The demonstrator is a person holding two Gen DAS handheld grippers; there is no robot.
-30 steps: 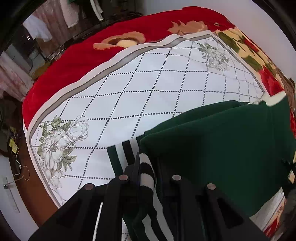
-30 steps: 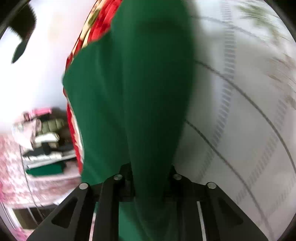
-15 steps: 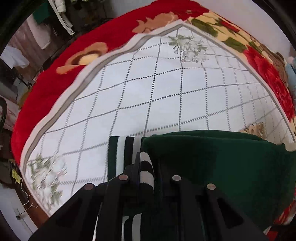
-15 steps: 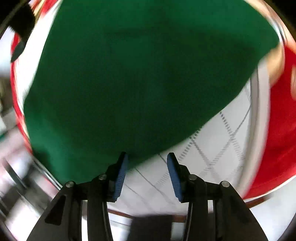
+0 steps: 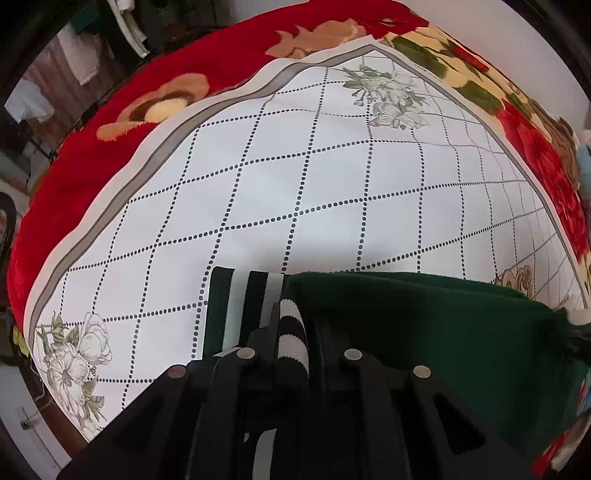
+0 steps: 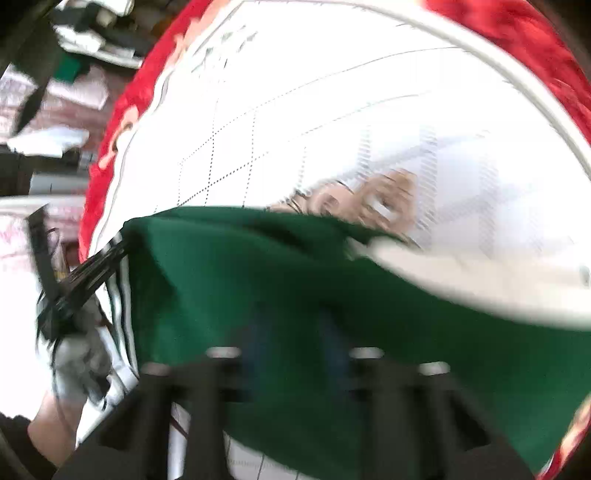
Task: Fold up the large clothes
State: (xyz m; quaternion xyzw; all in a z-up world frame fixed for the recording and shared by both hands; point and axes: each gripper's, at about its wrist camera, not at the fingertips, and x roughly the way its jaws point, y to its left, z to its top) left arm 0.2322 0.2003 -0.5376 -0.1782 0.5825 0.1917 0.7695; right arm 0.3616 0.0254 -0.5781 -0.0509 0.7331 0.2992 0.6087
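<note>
A dark green garment (image 5: 424,332) lies folded on the bed. Its black-and-white striped hem (image 5: 255,295) is at the left. My left gripper (image 5: 295,332) is shut on that striped hem, and the band runs up between its fingers. The right wrist view is blurred. There the green garment (image 6: 240,277) drapes over my right gripper (image 6: 295,350), whose jaws are closing with the cloth between them. Its fingertips are hidden by the fabric. A cream part of the garment (image 6: 461,273) shows at the right. The left gripper (image 6: 92,266) and a gloved hand (image 6: 77,362) appear at that view's left edge.
The garment rests on a white sheet with a dotted diamond grid (image 5: 295,177). The sheet is spread over a red floral blanket (image 5: 92,177). Hanging clothes and clutter (image 5: 74,62) stand beyond the bed's far left. A pale wall (image 5: 517,33) is at the right.
My right gripper let go of the green cloth, opened, swung across the bed and now has cloth between its jaws again. The left gripper kept the striped hem and shifted slightly lower.
</note>
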